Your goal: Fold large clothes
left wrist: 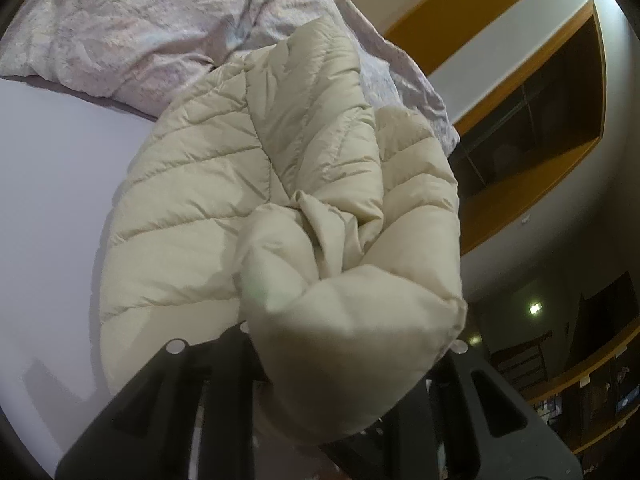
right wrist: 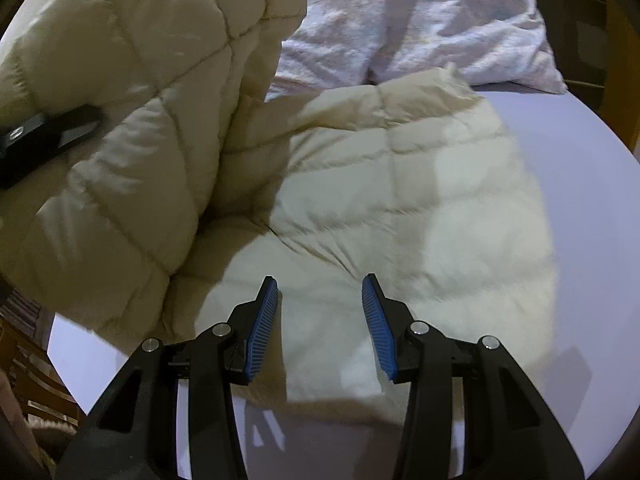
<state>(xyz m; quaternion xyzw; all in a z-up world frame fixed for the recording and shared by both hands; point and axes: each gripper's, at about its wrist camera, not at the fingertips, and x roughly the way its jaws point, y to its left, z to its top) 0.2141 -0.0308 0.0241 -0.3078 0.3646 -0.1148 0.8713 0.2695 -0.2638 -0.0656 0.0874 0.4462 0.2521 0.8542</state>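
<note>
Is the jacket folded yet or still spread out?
Partly folded: the left gripper lifts one side of the jacket; the rest lies flat on the bed.

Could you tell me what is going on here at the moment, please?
A person with two handheld grippers is folding a cream puffer jacket on a pale lilac bed. The left gripper is clamped on a bunched part of it, lifted off the bed. The right gripper hovers open above the flat part.

Left tool [left wrist: 344, 360] fingertips buried under jacket [left wrist: 240, 184] fold.
</note>
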